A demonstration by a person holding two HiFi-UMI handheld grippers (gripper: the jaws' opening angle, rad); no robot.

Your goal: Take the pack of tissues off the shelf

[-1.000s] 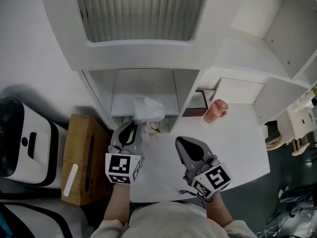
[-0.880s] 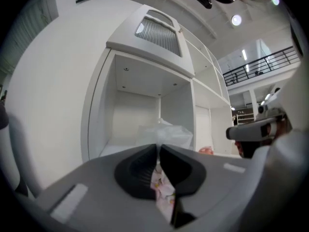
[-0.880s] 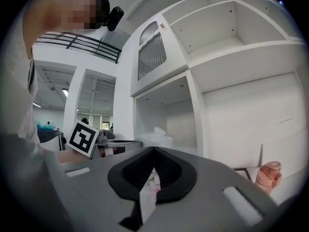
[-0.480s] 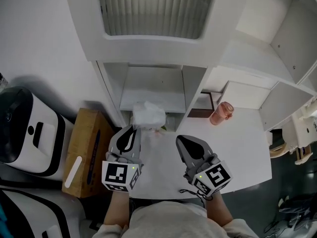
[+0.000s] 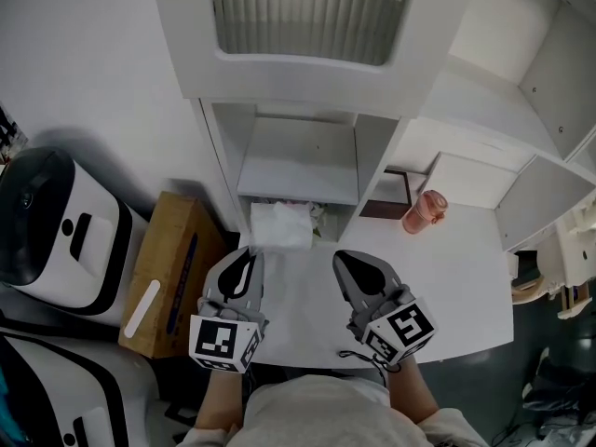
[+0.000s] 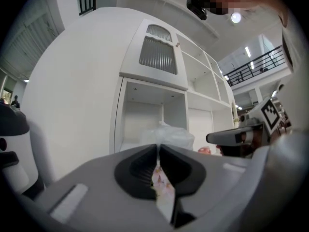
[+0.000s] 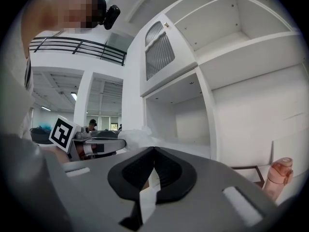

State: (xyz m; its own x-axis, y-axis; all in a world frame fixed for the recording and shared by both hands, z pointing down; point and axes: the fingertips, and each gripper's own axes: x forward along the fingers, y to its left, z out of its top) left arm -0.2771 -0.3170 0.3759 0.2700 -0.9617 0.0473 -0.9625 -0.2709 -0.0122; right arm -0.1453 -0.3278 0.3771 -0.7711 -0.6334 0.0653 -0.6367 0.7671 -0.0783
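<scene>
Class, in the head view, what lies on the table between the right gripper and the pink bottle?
Nothing: the head view shows bare white table between the right gripper and the pink bottle.

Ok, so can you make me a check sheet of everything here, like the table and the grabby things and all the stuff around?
Surface: white table, with one bottle standing on it.
Job's things: pack of tissues in crinkly clear wrap, at the front of the shelf unit's bottom opening.
Clutter: pink bottle upright on the table near the shelf unit; cardboard box left of the table.
Grippers: left gripper jaws shut on the pack's wrap; right gripper jaws shut, nothing between them.
Cables: thin dark cord by the right gripper's marker cube.
Surroundings: white-and-black machine at far left; white wall behind.
</scene>
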